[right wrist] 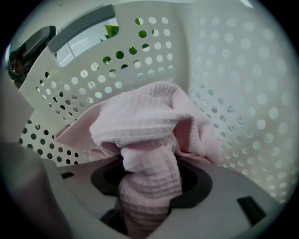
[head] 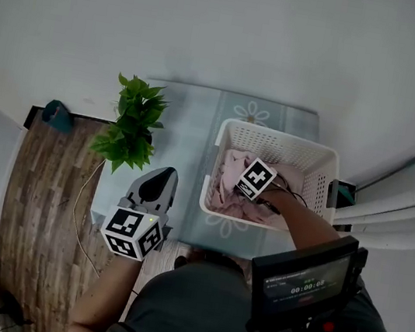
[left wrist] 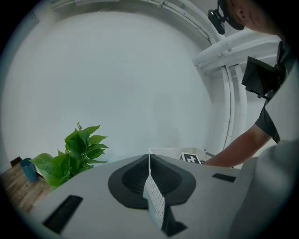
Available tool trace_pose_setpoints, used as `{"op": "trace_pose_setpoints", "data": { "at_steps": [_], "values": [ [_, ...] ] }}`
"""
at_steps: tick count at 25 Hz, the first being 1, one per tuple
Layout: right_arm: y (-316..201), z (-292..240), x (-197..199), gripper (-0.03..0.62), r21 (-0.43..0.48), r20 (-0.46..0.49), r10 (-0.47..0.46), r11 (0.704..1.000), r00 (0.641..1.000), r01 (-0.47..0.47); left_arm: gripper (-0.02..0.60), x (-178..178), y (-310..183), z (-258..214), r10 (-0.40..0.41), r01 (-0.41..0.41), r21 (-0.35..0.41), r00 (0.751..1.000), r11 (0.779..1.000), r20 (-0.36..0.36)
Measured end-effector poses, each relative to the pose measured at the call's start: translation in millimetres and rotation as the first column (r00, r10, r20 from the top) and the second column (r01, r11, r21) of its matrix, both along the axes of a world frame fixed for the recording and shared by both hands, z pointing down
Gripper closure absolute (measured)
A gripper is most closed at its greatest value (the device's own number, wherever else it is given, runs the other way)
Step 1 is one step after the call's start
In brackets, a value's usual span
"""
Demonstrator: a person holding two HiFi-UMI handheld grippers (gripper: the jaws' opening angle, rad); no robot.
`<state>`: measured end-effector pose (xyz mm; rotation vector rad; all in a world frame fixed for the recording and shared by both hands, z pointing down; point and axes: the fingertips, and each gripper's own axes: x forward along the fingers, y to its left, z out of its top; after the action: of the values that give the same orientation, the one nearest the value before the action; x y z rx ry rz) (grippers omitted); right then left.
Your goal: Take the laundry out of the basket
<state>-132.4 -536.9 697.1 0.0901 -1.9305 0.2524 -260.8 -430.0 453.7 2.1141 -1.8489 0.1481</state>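
White walls, floral worktop (head: 189,134); basket (head: 275,137) at one o'clock. My right gripper (right wrist: 149,196) pinches pink waffle cloth (right wrist: 149,116); left gripper (left wrist: 149,163) pressed together.

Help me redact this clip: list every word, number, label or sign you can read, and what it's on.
Screen on the person's chest: small print and a row of digits, too blurred to read.
Left marker cube, right marker cube: black-and-white square patterns only, no letters.
Laundry basket, pink waffle cloth: no print.
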Motion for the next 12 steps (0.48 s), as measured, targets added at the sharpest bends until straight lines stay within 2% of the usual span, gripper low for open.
{"op": "trace_pose_setpoints", "data": {
  "at_steps": [5, 12],
  "values": [
    [3.9, -6.9, 3.1, 0.383, -0.015, 0.051, 0.063, 0.998, 0.997, -0.063, 0.571, -1.5, 5.3, -6.0, 0.002, -0.002, 0.015, 1.000, 1.000, 0.000],
    [-7.3, -50.3, 12.4, 0.397, -0.060, 0.222, 0.179, 0.984, 0.959, -0.170, 0.571, -11.7, 17.5, -26.2, -0.027, 0.027, 0.059, 1.000, 0.998, 0.010]
  ]
}}
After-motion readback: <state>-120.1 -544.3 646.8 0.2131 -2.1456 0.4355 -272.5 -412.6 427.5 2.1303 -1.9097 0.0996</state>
